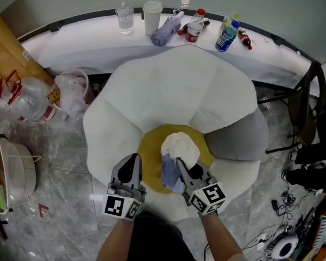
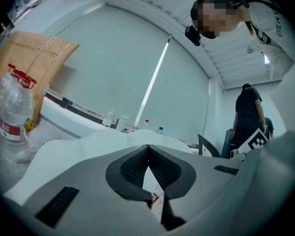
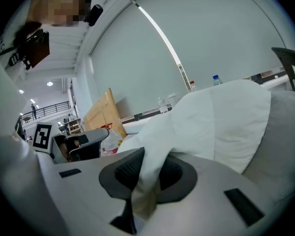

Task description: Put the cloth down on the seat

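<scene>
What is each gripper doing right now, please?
Left gripper: closed, empty.
Right gripper: closed on the cloth.

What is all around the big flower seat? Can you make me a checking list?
Surface: white flower-shaped seat, with a yellow centre and a grey cushion on its right side.
Job's things: white cloth, bunched over the yellow centre.
Clutter: bottles and a cup on the curved ledge behind.
Tongs: right tongs shut on the cloth; left tongs shut, empty.
Cables: cables tangled on the marble floor, lower right.
Surroundings: water jug on the left, black chair on the right.
</scene>
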Available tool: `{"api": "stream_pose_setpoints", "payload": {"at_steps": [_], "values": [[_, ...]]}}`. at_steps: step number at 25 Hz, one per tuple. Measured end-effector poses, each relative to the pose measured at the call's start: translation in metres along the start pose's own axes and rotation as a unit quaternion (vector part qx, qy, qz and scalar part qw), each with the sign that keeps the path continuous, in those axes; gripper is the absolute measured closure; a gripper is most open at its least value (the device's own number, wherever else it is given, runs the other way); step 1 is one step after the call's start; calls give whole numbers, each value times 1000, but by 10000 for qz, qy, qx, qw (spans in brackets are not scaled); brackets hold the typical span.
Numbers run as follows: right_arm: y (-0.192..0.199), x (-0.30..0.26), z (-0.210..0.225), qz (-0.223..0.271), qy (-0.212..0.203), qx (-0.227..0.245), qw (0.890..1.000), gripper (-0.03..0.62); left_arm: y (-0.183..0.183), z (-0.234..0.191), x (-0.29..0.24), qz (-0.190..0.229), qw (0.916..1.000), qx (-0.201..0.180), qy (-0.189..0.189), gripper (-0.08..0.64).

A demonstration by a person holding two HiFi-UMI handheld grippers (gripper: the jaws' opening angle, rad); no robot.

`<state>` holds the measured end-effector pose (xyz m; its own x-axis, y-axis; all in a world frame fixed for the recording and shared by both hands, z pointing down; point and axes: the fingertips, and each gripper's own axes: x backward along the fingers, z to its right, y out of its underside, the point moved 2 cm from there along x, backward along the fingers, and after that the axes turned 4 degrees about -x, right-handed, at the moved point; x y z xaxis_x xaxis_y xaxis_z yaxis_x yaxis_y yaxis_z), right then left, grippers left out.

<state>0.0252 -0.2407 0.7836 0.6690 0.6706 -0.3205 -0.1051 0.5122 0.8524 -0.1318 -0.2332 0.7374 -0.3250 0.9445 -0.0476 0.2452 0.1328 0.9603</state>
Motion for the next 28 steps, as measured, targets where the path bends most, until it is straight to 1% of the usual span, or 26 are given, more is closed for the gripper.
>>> {"api": "stream_pose_setpoints", "payload": {"at_steps": [5, 9, 14, 20, 24, 28], "values": [[31, -12, 25, -153, 84, -306, 9994, 526, 25, 3, -4, -41, 9999, -3, 91, 546], [48, -18, 42, -220, 203, -427, 9986, 526, 36, 4, -4, -56, 9999, -24, 143, 546], [63, -29, 53, -355, 259, -405, 9982, 526, 38, 0, -7, 6, 9998, -102, 153, 546], [80, -48, 63, -533, 246, -249, 9980, 526, 43, 0, -6, 53, 9996, -189, 219, 546], [87, -52, 68, -517, 257, -337, 9978, 523, 54, 7, -5, -63, 9984, -432, 371, 546], [89, -46, 71, -521, 311, -312, 9977, 507, 68, 8, -7, -145, 9986, -366, 347, 546]]}}
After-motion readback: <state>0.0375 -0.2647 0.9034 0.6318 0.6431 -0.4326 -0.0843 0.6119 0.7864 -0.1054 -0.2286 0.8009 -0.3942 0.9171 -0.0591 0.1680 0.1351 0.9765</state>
